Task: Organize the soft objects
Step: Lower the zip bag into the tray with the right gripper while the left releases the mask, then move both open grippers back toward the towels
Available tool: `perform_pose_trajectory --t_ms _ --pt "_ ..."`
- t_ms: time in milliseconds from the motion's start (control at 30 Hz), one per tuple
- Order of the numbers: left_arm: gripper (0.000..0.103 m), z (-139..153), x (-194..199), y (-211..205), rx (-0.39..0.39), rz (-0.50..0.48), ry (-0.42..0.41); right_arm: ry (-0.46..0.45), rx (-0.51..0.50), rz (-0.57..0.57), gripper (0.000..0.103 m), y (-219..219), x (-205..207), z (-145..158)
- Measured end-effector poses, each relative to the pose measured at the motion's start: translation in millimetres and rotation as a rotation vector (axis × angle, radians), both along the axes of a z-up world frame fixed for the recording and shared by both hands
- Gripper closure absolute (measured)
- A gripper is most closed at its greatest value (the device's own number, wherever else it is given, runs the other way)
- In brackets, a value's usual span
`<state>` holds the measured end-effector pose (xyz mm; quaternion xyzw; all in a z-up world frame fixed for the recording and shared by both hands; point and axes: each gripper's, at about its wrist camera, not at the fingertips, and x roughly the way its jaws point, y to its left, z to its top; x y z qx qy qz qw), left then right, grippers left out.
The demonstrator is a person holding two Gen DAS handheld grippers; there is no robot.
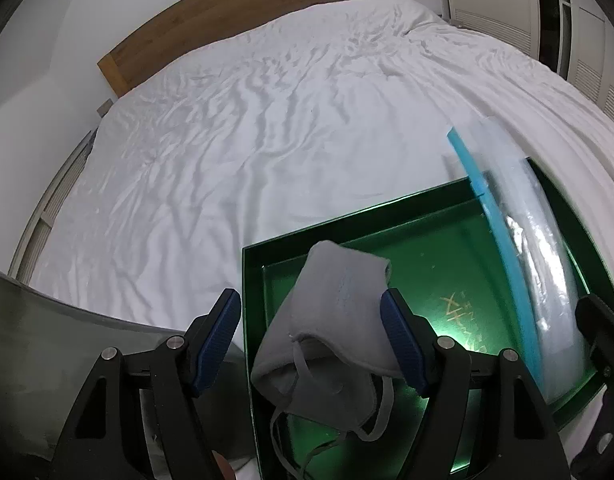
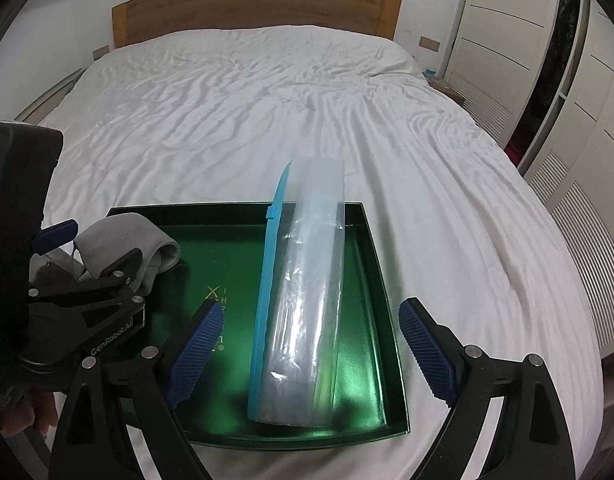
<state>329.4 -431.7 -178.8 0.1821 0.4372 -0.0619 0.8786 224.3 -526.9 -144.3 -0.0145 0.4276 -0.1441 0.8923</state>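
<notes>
Your left gripper (image 1: 311,340) was open, the grey face mask (image 1: 327,320) draped between its pads over the green tray's (image 2: 381,280) near-left corner. Right gripper (image 2: 307,344) open too, straddling the zip bag (image 2: 307,288), whose long axis ran near-to-far along your fingers.

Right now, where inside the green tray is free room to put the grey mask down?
The tray floor is bare between the mask and the plastic bag. The right side, under the bag, is crowded.
</notes>
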Motion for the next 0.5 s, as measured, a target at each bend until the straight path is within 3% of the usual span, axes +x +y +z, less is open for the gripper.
perform_pose_trajectory --t_ms 500 --pt "0.036 25 -32 -11 -0.089 -0.062 0.002 -0.005 -0.049 -0.062 0.012 -9 -23 14"
